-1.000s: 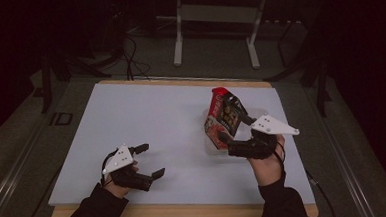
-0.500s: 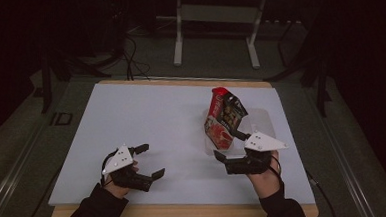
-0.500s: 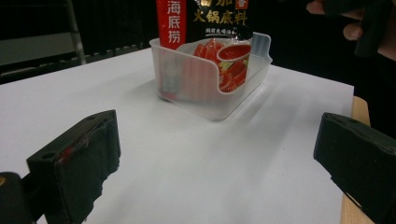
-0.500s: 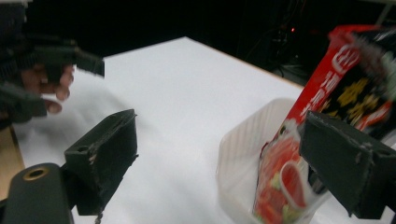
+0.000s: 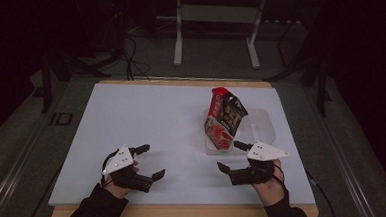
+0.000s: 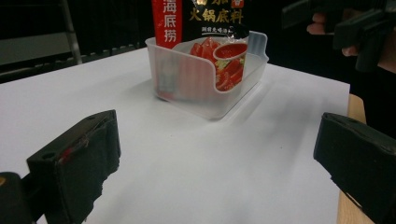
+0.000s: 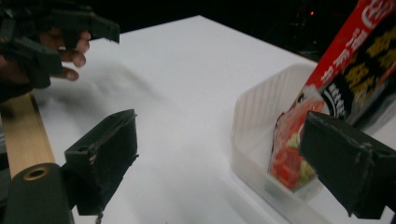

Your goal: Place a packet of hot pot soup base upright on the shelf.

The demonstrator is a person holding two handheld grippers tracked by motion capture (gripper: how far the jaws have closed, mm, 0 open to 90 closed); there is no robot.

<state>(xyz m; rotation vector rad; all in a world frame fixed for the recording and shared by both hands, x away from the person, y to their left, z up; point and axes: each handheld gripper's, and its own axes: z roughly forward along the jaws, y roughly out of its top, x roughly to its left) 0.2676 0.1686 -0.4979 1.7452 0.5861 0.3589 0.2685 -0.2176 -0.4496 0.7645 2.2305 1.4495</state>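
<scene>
While the left gripper (image 5: 149,162) has stayed where it was near the front left of the white table (image 5: 146,116), the right gripper (image 5: 230,156) has pulled back toward the person and let go of the packet (image 5: 225,118). Both grippers have their jaws wide apart and hold nothing. One red and black packet stands tilted in one clear plastic tub (image 5: 262,130) on the right side of the table, just beyond the right gripper. Nothing lies between the two grippers. Far behind the table stands a grey metal frame (image 5: 215,17).
</scene>
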